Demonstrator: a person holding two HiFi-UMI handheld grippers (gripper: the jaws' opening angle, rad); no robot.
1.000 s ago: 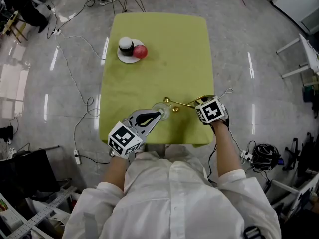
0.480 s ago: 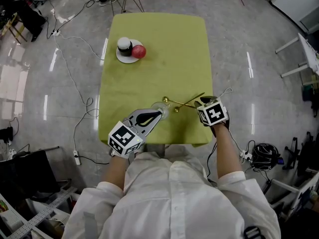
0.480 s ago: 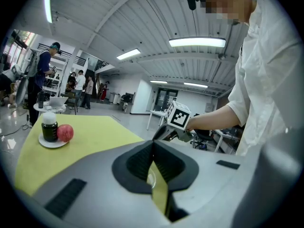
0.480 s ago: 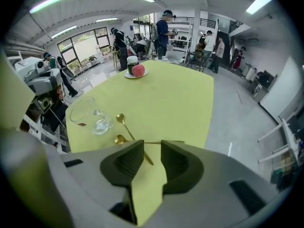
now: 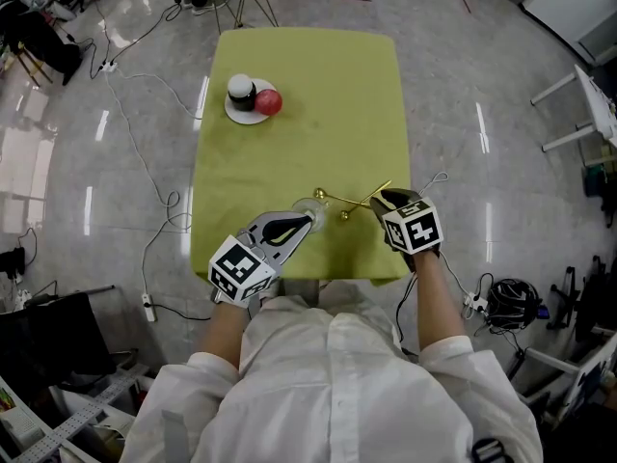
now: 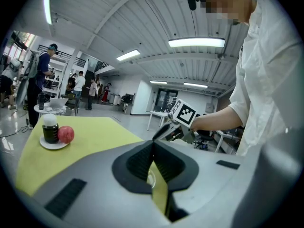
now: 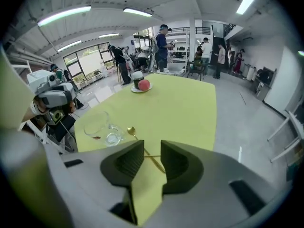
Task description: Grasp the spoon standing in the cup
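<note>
**Spoons lying on the cloth beside the cup**

So the person in the white shirt (image 5: 328, 384) is stood at the near edge of the yellow-green tabletop (image 5: 308, 95) with a gripper in each hand. The clear glass cup (image 5: 310, 207) sits close to that near edge, roughly mid-width. Two thin gold metal spoons lie flat and crossed just to its right. The first spoon (image 5: 333, 197) has its bowl right beside the cup. The second spoon (image 5: 369, 199) has its handle angling off toward the right edge.

The left gripper (image 5: 307, 222) comes in low from the near edge with its tips at the cup. Its jaws are squeezed down to a slit with a curve of glass showing in it, so it looks pinched onto the cup's wall.

The right gripper (image 5: 381, 199) hangs tilted down over the handle ends. Its jaws have just been closing a bit but are spread apart. A spoon handle shows in the gap, and the pads aren't touching it.

Up toward the far left corner there's a white saucer (image 5: 236, 115) carrying a dark jar with a white lid (image 5: 241, 90) and a red ball (image 5: 269, 101) side by side.
</note>
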